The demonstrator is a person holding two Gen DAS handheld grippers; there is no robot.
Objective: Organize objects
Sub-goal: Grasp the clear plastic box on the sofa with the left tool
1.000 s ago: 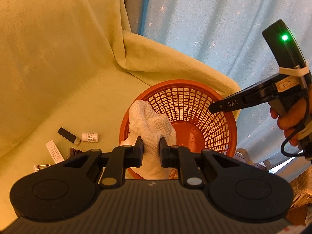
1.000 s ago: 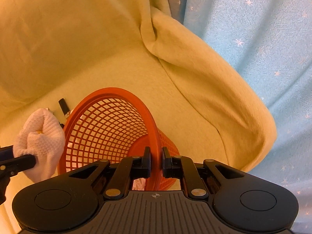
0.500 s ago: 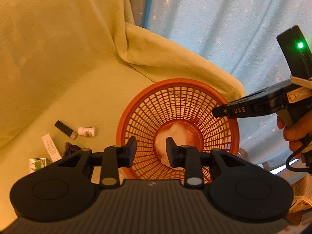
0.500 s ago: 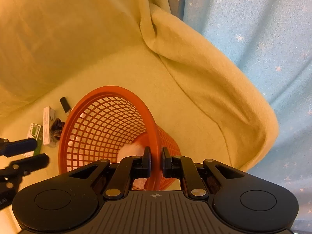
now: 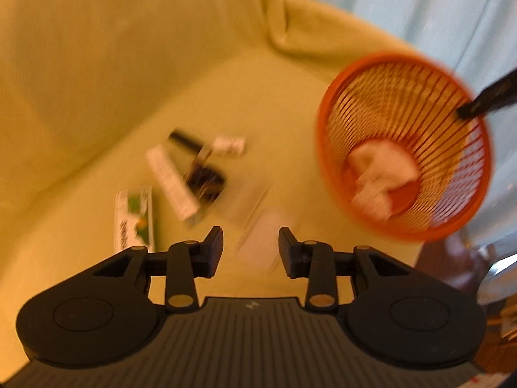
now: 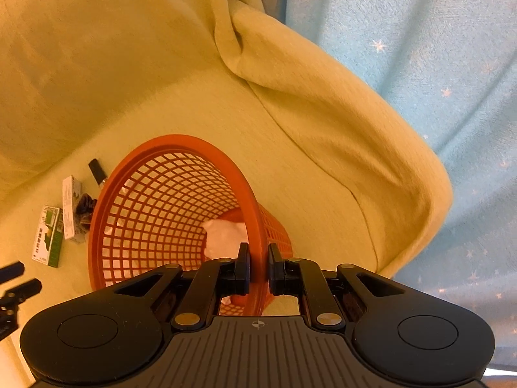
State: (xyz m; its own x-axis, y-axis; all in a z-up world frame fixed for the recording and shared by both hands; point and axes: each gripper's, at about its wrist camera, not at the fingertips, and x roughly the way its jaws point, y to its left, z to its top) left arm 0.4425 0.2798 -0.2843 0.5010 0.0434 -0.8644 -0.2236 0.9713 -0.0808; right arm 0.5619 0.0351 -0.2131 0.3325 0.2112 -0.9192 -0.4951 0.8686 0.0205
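While my right gripper [image 6: 257,266] stays out of the sorting, its jaws are pinched on the near rim of the orange basket [image 6: 168,144], tipping its mouth toward ten o'clock so that things drop in easily. A white cloth [image 6: 226,236] lies at the basket's bottom. My left gripper [image 5: 250,245] hangs with its jaws apart and nothing between them, above the loose clutter on the yellow blanket [image 5: 97,64]: a green box [image 6: 48,236], a white box [image 6: 71,207] and a dark tube [image 6: 98,171], all at about nine o'clock from the basket and apart from it. That view is blurred, so smaller items are hard to identify. I judge one of these boxes comes next.
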